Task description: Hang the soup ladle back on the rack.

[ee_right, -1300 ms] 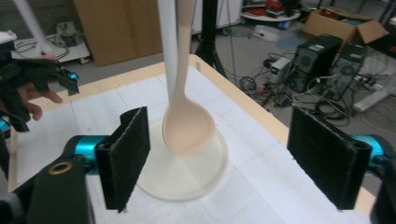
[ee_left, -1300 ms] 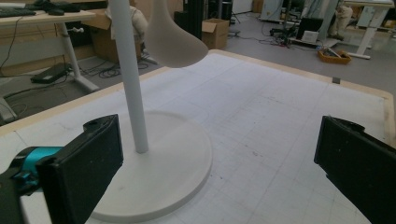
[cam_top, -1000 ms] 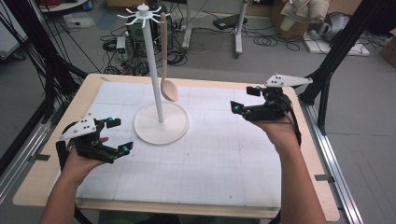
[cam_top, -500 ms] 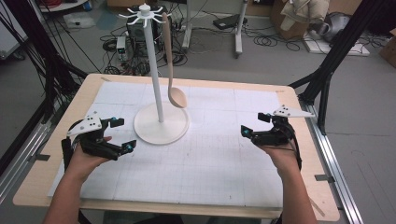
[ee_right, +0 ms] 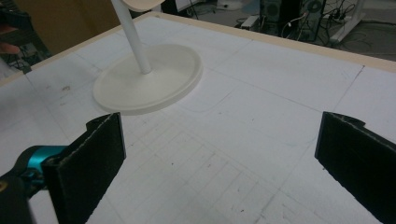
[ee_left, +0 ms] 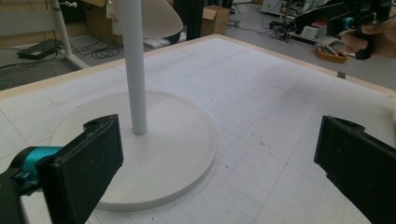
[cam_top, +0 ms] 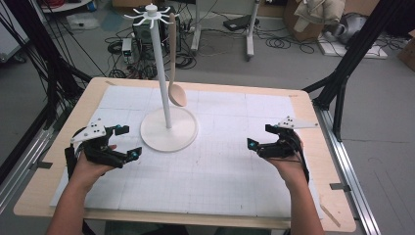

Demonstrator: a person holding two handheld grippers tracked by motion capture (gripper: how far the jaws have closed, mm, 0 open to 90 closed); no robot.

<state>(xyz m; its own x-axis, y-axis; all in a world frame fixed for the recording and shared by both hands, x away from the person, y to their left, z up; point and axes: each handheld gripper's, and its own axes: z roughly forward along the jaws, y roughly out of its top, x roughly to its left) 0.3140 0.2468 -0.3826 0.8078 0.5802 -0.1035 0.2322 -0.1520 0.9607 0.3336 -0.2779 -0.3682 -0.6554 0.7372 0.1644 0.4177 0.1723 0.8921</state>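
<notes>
High view | spoon (cam_top: 174, 73) hangs on stand (cam_top: 168, 128), between 2 gaping, empty tools: left tool (cam_top: 125, 142), right tool (cam_top: 260, 135).

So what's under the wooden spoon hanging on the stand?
The wooden spoon hangs from the white stand's top hooks, bowl down, above the round base. Nothing lies on the base beneath it; the base covers the mat below.

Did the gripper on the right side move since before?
Yes. The right gripper has come down toward the person and away from the table's far right corner, now hovering open and empty.
</notes>
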